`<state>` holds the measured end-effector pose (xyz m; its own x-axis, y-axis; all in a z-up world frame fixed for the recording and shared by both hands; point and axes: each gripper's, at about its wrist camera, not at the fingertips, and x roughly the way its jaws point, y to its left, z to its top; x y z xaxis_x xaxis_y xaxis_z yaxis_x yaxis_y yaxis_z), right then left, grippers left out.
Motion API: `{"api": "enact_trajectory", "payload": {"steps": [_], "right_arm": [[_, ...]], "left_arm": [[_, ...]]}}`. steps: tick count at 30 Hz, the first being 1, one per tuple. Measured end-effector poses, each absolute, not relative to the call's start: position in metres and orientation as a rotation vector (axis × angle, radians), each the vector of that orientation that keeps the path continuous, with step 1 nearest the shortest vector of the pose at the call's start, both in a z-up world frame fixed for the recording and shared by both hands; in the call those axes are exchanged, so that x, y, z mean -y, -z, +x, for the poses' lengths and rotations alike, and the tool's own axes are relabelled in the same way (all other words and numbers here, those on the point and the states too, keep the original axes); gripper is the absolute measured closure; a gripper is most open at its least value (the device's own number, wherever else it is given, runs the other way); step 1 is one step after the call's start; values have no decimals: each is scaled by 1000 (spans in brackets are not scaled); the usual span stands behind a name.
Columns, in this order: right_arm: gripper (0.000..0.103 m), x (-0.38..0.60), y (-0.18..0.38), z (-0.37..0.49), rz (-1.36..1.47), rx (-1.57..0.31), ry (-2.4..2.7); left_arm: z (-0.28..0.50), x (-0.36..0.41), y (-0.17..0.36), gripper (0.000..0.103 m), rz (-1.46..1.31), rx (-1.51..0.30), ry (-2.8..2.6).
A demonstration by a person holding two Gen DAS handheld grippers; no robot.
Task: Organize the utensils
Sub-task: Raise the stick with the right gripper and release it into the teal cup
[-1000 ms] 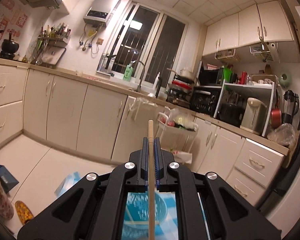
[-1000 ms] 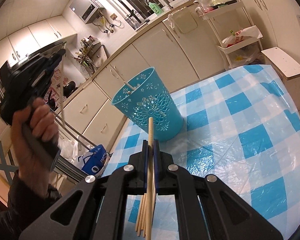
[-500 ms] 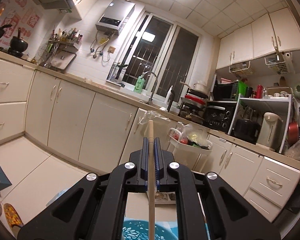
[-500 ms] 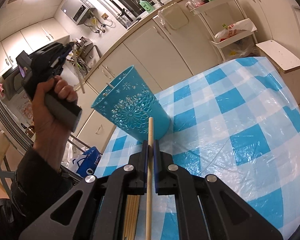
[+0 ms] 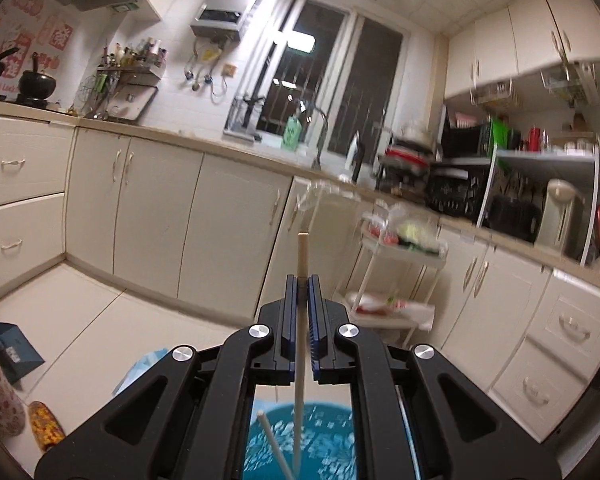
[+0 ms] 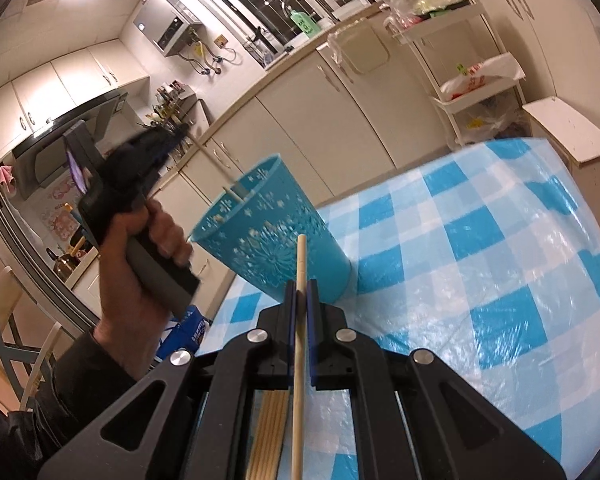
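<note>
left gripper (image 5: 302,280) clenching a pale wooden chopstick (image 5: 301,300) over the teal perforated plastic cup (image 6: 276,236), right gripper (image 6: 299,285) gripping another chopstick (image 6: 298,344), checkered desk (image 6: 480,248) below

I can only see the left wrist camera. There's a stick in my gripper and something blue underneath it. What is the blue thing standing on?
Observer: The blue basket stands on a table covered with a blue-and-white checked cloth.
Operator: Is my other gripper holding anything?
Observer: Yes. The right gripper is shut on a chopstick of its own.
Operator: Are there more sticks to put away?
Observer: Yes. A bundle of chopsticks lies on the cloth, just under the right gripper.
</note>
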<state>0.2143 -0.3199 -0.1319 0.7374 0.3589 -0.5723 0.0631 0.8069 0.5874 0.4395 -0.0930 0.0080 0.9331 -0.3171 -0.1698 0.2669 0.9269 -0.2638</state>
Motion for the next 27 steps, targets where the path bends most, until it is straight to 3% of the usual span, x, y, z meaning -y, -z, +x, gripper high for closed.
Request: {"api": "enact_trajectory", "payload": {"steps": [10, 12, 14, 20, 27], "right_arm": [[97, 312, 78, 248, 599, -601, -241], [97, 308, 64, 260, 601, -567, -260], [97, 304, 49, 276, 599, -526, -268], [97, 291, 20, 333, 574, -403, -214], [97, 264, 34, 396, 494, -373, -26]], "left_arm": [[425, 90, 25, 96, -137, -400, 337], [420, 81, 26, 87, -146, -417, 337], [416, 74, 26, 65, -162, -423, 333], [391, 42, 20, 49, -225, -404, 317], [361, 7, 27, 45, -284, -417, 304]]}}
